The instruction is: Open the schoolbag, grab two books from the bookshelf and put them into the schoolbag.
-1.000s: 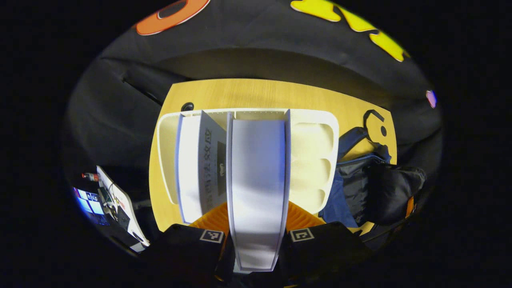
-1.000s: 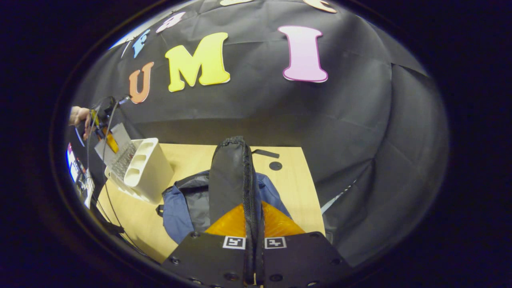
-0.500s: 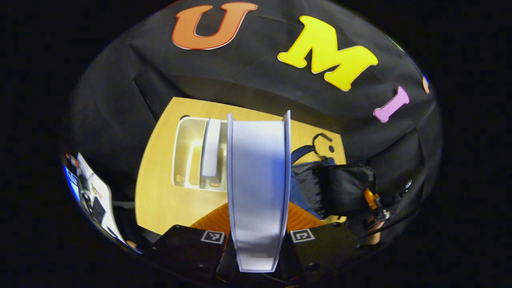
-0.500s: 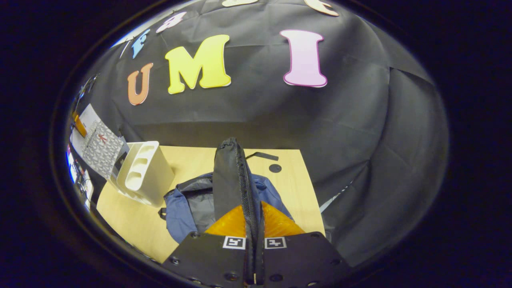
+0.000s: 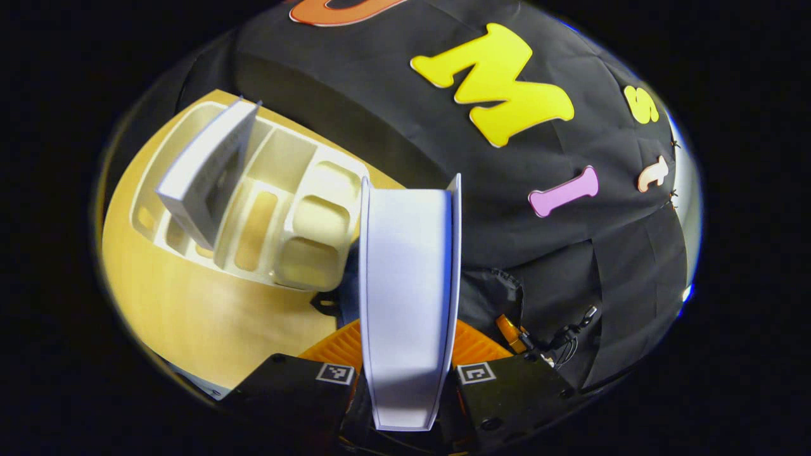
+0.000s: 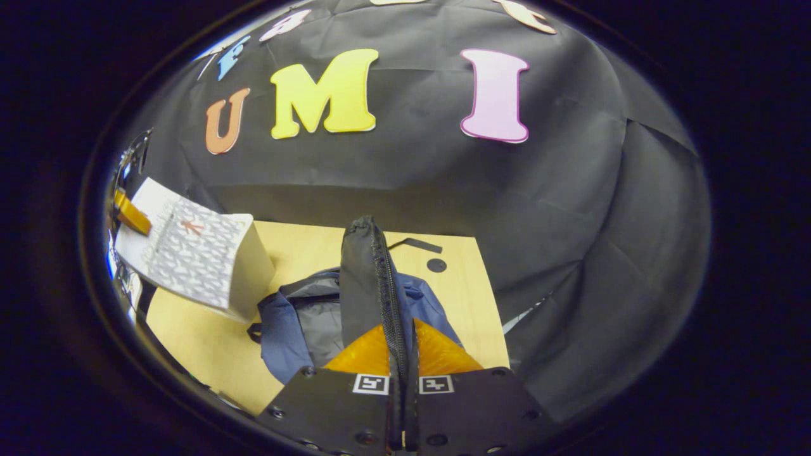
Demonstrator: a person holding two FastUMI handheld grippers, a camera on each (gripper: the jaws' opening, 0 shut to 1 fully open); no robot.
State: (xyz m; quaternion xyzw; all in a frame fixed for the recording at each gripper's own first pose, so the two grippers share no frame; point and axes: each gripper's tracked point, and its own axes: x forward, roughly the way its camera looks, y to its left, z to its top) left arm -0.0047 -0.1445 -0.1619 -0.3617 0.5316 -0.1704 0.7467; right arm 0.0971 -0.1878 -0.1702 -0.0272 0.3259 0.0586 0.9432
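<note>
**Operator:** Report the position of the carried book.

**Technician:** The book (image 5: 405,304) stands edge-on between the fingers of the left gripper (image 5: 405,373), which is clamped on its two covers. In the right gripper view the same book (image 6: 190,253) hangs in the air in front of the bookshelf (image 6: 256,266), above the surface (image 6: 209,354) and not yet over the schoolbag (image 6: 285,335).

**Operator:** State of the schoolbag?

**Technician:** It lies on the surface just beside the bookshelf. The right gripper (image 6: 403,386) is closed on the zipped edge of the flap (image 6: 367,278) and holds it raised, so the mouth is open.

**Operator:** Handling properties?

**Technician:** Judged from the frames: the book is stiff and flat, of moderate weight, with smooth covers that could slip if the clamp slackens. Holding it across both covers near one edge, as now, seems adequate. The flap is soft fabric and will sag if released; the zipper edge is the firmest place to hold.

**Operator:** Remaining stock?

**Technician:** A second book (image 5: 203,183) leans tilted in a slot of the bookshelf (image 5: 304,215). Its upper edge is free and looks like the best place to take hold.
</note>
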